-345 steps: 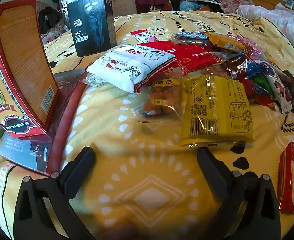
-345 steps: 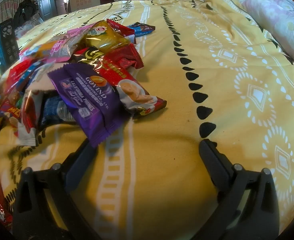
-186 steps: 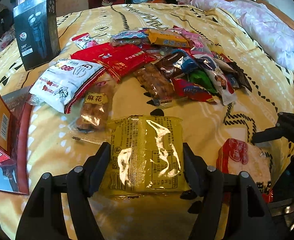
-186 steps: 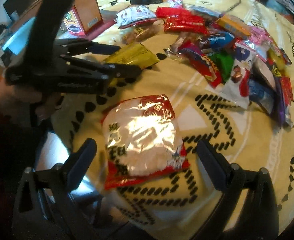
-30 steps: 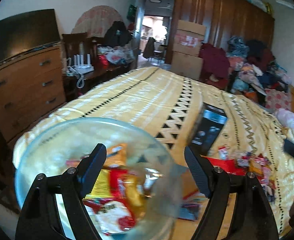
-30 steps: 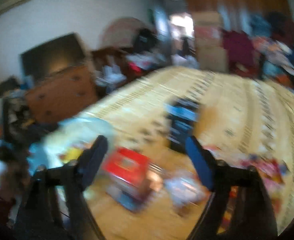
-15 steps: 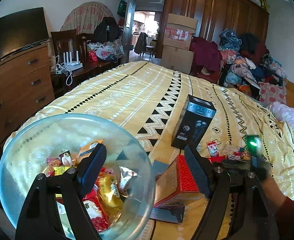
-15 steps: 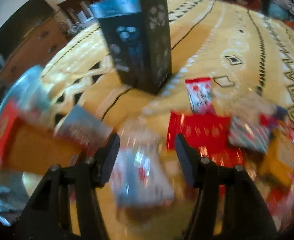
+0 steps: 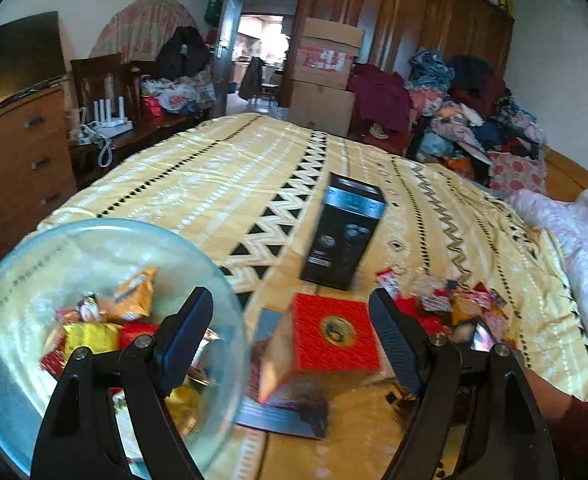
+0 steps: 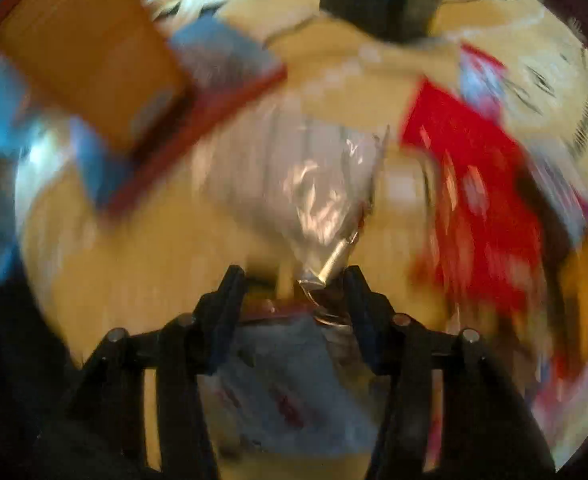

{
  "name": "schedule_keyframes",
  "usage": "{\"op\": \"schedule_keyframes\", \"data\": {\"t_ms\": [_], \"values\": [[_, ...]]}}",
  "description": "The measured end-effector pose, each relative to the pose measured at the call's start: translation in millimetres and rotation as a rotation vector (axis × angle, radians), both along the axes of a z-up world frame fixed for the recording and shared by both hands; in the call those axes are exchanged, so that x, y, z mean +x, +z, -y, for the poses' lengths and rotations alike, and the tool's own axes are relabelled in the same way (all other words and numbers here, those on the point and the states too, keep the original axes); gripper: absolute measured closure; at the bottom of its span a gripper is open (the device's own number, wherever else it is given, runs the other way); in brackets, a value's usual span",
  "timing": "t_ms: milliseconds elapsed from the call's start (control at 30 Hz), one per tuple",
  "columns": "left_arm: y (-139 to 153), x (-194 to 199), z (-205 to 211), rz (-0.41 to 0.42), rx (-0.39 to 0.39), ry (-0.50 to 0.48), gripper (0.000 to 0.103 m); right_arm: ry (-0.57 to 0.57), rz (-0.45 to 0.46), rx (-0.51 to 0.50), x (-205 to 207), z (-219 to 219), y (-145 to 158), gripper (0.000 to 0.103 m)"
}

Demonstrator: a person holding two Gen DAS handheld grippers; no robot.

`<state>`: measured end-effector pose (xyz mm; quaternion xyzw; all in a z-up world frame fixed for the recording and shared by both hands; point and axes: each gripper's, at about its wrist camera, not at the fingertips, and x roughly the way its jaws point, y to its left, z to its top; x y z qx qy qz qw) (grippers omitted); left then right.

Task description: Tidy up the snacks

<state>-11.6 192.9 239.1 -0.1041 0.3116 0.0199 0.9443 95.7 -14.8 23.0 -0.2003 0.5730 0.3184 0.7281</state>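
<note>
- My left gripper [image 9: 290, 320] stood wide open, gripping nothing, at the frame's bottom.
- Lower left, the glass bowl [image 9: 10, 412] held snack packets [image 9: 94, 332].
- At centre, a red box [image 9: 334, 336] stood before a black box [image 9: 342, 232].
- My right gripper [image 10: 294, 280], jaws just closing, pointed down over a blurred clear packet [image 10: 314, 184]; whether it gripped, I could not tell.

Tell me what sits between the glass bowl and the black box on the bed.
In the left wrist view, bare bedspread lies between glass bowl and black box.
</note>
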Motion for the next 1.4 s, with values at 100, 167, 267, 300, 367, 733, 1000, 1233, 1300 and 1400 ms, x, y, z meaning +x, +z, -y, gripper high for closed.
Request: {"op": "schedule_keyframes", "data": {"t_ms": [100,167,267,300,367,733,1000,1233,1300,1400], "values": [[-4,-8,17,-0.007,-0.008,-0.065,0.021,-0.102,0.081,0.028,-38,48,27,0.049],[-8,-12,29,-0.011,-0.006,-0.099,0.021,-0.189,0.137,0.087,-58,77,47,0.035],[-16,-16,47,-0.034,-0.006,-0.159,0.021,-0.292,0.153,0.155,-83,111,59,0.027],[-18,-18,53,-0.045,-0.006,-0.182,0.021,-0.283,0.154,0.164,-92,114,56,0.027],[-26,-20,66,-0.077,-0.016,-0.237,0.021,-0.209,0.149,0.158,-98,99,52,0.026],[-77,-24,117,-0.262,-0.067,-0.400,0.021,-0.027,0.103,0.068,-66,59,1,0.025],[-129,-17,160,-0.307,-0.024,-0.533,0.021,-0.191,0.106,0.122,-116,101,19,0.029],[-189,26,197,-0.340,-0.001,-0.602,0.027,-0.486,0.124,0.134,-143,163,26,0.027],[-203,37,206,-0.362,0.016,-0.597,0.030,-0.508,0.106,0.151,-142,169,22,0.027],[-214,44,215,-0.360,0.028,-0.591,0.032,-0.492,0.123,0.181,-149,174,26,0.018]]}}
